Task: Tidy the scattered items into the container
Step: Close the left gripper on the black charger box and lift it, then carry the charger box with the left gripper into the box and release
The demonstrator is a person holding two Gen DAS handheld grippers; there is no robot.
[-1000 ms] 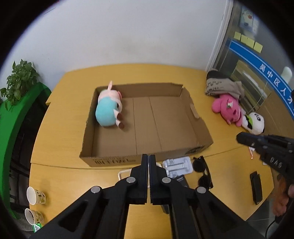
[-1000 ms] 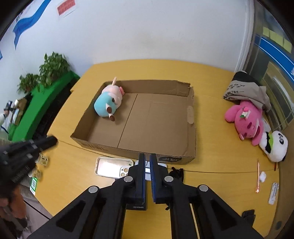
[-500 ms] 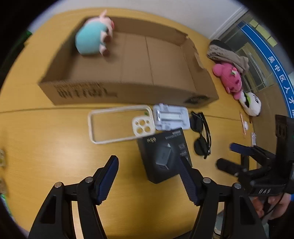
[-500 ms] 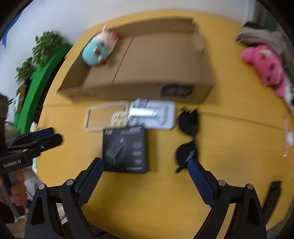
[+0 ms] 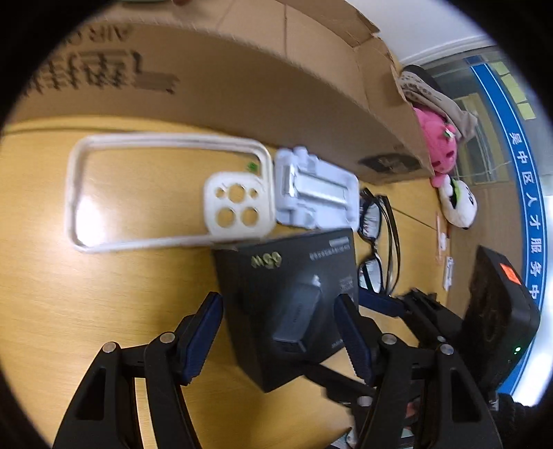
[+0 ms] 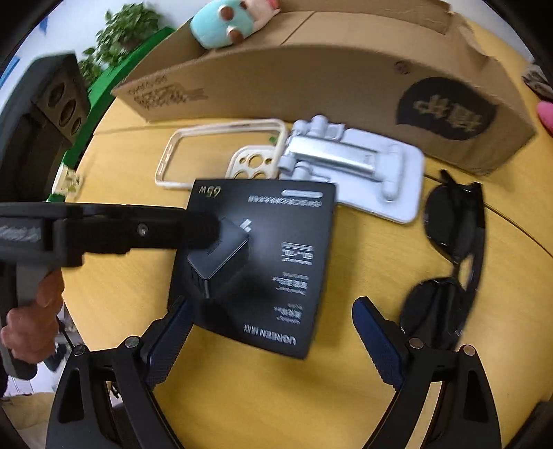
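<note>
A black charger box (image 5: 287,293) (image 6: 262,262) lies flat on the wooden table. My left gripper (image 5: 276,311) is open and straddles the box's near end, its pads clear of the sides. My right gripper (image 6: 273,311) is open wide over the same box from the other side. One left finger (image 6: 193,228) reaches across the box top. Beyond the charger box lie a white phone case (image 5: 166,193) (image 6: 221,155), a grey phone stand (image 5: 314,193) (image 6: 356,172) and black sunglasses (image 5: 376,241) (image 6: 449,248). The cardboard box (image 5: 242,86) (image 6: 311,79) stands behind them, with a teal plush (image 6: 221,27) inside.
A pink plush (image 5: 439,138) and a panda plush (image 5: 459,203) lie to the right of the cardboard box, near a folded cloth (image 5: 435,93). A hand (image 6: 31,328) holds the left gripper. A paper cup (image 6: 67,179) and green plants (image 6: 117,34) sit off the table's left edge.
Both grippers have opened from shut and dropped steeply toward the table. The charger box, once small below, now fills the space between both pairs of fingers.
</note>
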